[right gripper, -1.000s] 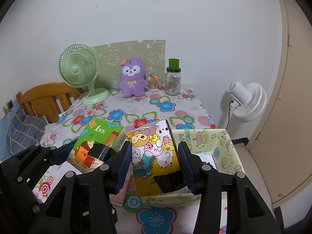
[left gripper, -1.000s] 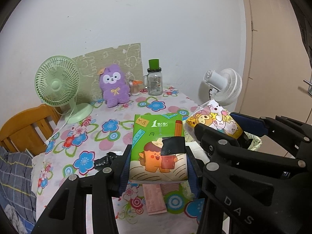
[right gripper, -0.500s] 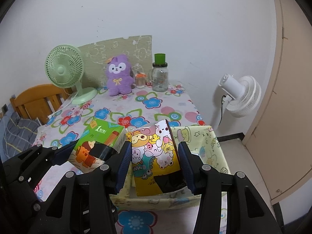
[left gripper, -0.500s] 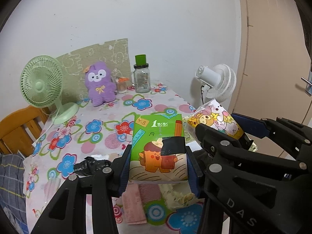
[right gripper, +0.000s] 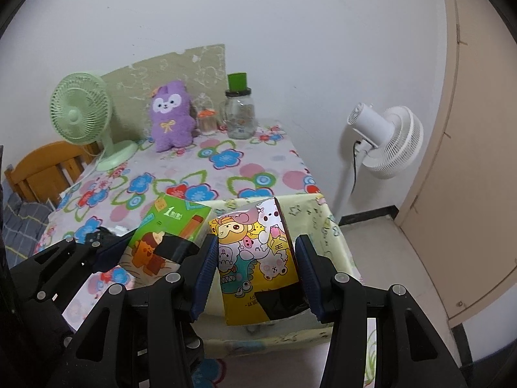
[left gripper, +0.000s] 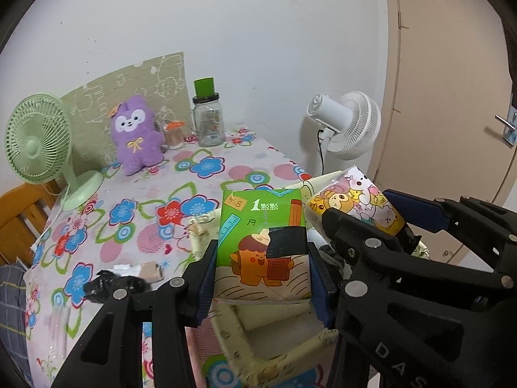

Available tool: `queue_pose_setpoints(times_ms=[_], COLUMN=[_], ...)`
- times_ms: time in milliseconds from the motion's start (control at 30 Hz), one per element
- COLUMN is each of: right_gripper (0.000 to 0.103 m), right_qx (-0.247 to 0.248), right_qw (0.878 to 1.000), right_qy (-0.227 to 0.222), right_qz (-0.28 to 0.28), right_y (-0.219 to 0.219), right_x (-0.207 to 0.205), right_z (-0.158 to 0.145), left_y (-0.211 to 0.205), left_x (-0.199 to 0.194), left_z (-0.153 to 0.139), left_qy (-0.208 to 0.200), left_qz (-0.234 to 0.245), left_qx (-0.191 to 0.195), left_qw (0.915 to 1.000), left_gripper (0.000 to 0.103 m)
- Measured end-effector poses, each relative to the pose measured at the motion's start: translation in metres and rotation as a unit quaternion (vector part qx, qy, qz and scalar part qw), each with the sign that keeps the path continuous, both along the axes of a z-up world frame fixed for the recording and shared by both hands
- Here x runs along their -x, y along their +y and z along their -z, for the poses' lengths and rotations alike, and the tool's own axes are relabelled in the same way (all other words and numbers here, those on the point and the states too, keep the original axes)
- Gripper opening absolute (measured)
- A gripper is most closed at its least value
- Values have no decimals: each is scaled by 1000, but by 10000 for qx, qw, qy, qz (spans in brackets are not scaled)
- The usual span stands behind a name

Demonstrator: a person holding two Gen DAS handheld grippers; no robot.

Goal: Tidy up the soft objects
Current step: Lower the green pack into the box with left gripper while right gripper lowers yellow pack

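**Green and yellow packs held over the fabric bin**

Green tissue pack (left gripper: 262, 247) clamped between the blue pads of the left gripper (left gripper: 261, 278), long axis running straight away from the camera and tipped upward, printed face up, far end toward the wall. Yellow cartoon-print pack (right gripper: 257, 258) clenched the same way in the right gripper (right gripper: 255, 278), long axis along the fingers, far end raised and leaning slightly left, a black patch at its near end. Side by side, green pack to the left of the yellow one, near but apart, both aloft.

Directly beneath: pale yellow fabric bin (right gripper: 320, 226) with printed walls, open top, sitting at the near right corner of the floral tabletop (left gripper: 135, 213). Left of the bin, a crumpled black item (left gripper: 111, 286) and a small tan piece (left gripper: 150, 271) lying on the cloth.

Farther back, along the wall: purple plush toy (left gripper: 137, 139) upright, green desk fan (left gripper: 38, 142) to its left, glass jar with green lid (left gripper: 208, 116) to its right, small orange-capped container (left gripper: 174, 132) between plush and jar. Beyond the table edge on the right, white floor fan (right gripper: 384, 139) beside a beige door (left gripper: 452, 97). Wooden chair back (right gripper: 42, 168) at far left.
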State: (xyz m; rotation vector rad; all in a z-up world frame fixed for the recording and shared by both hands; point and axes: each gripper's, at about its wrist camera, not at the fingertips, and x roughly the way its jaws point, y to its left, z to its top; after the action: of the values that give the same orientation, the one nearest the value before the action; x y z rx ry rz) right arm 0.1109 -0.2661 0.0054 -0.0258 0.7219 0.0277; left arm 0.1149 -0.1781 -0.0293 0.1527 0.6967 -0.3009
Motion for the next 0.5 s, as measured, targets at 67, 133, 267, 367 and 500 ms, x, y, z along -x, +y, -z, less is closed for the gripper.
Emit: queue_pose_setpoints(times_ms=[67, 133, 267, 367, 500], right_gripper=[53, 53, 53, 53, 53], right_qx=[11, 26, 14, 13, -22], right_qw=[10000, 9999, 9997, 9995, 9992], right_qy=[56, 105, 209, 274, 369], right_qz=[58, 95, 144, 154, 140], right_y=[-5, -9, -17, -19, -21], right_x=[-4, -8, -16, -21, -28], right_z=[5, 9, 19, 26, 34], left_y=[-5, -8, -13, -16, -17], left_x=[-5, -10, -17, -20, -25], left_z=[5, 10, 17, 22, 28], left_qy=[66, 114, 183, 255, 352], left_qz=[29, 36, 43, 72, 25], left_qx=[-8, -18, -26, -115, -207], left_qw=[10000, 9999, 9998, 9996, 9992], left_gripper=[52, 52, 52, 54, 54])
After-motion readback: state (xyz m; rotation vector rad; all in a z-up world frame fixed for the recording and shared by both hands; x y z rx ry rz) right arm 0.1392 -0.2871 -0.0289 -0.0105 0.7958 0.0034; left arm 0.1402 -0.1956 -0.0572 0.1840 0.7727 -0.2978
